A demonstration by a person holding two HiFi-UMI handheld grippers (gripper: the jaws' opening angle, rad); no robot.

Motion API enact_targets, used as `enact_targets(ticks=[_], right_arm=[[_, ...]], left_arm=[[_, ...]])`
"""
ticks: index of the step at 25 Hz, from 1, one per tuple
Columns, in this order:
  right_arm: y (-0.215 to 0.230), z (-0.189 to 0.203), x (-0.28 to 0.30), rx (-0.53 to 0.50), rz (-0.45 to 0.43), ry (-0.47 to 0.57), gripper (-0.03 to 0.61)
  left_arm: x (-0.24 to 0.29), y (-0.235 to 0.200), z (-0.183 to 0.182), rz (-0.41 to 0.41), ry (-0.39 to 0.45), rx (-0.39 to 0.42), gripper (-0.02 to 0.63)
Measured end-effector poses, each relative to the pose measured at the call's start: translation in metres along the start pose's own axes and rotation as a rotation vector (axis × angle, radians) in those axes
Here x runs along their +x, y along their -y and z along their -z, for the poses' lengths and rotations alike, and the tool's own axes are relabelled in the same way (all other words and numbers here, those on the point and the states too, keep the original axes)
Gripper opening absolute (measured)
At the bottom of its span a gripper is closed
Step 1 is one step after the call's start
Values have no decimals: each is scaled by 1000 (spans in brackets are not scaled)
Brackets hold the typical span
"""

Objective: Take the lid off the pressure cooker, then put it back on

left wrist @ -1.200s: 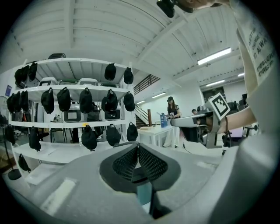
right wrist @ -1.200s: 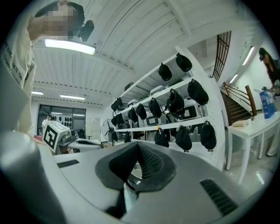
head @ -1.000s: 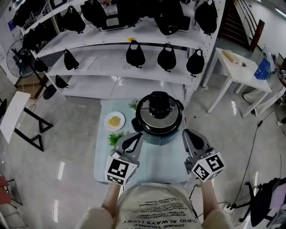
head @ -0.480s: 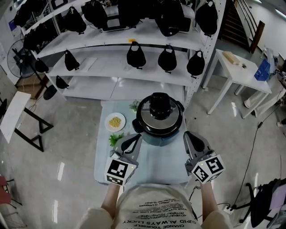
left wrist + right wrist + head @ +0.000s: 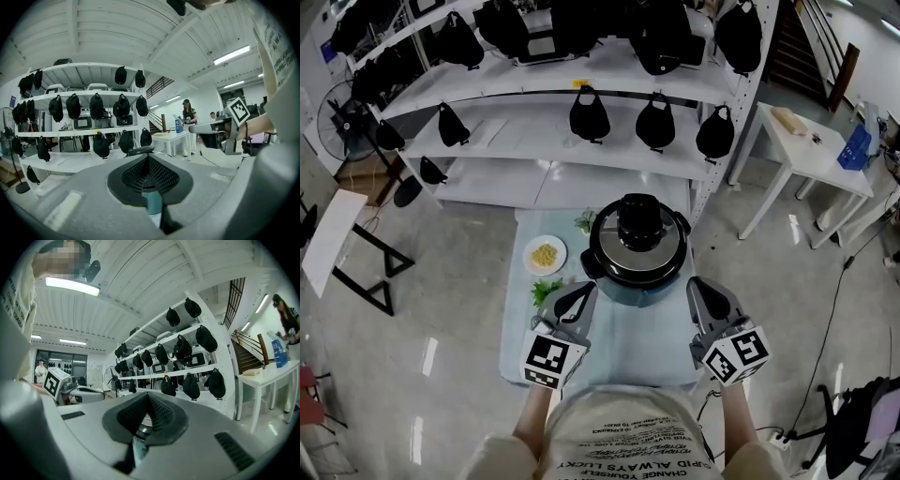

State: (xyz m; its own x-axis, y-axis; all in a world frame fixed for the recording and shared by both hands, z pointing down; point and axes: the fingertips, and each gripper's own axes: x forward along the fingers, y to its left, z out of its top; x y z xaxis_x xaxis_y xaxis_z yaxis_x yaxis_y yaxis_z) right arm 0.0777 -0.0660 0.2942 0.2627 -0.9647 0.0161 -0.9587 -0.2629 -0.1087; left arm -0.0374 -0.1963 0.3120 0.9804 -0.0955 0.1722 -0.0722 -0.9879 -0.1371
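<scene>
Lid [image 5: 638, 223] seated on pressure cooker [image 5: 619, 270]; left claw [image 5: 578, 292] and right claw [image 5: 701, 286] shut, empty.
Seeing cooker toward far-right corner of table [image 5: 628, 342], lid on top with black knob at centre. Holding left claw over near-left part of table, jaws pressed together, nothing between, tip just short of cooker's near-left side, not touching. Holding right claw at near-right edge, jaws likewise together and empty, beside cooker's near-right side, apart from it. Also noting plate [image 5: 546, 254] of yellow food by far-left edge, greens [image 5: 543, 289] at left edge just ahead of left claw, shelves [image 5: 534, 178] of black bags beyond far edge.
</scene>
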Motion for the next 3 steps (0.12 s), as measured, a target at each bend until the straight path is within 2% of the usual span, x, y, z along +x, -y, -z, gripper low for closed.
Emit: enact_targets(ticks=[3], right_arm=[[1, 1, 1, 3, 9, -7, 5]], left_arm=[[0, -2, 1, -3, -4, 1, 26]])
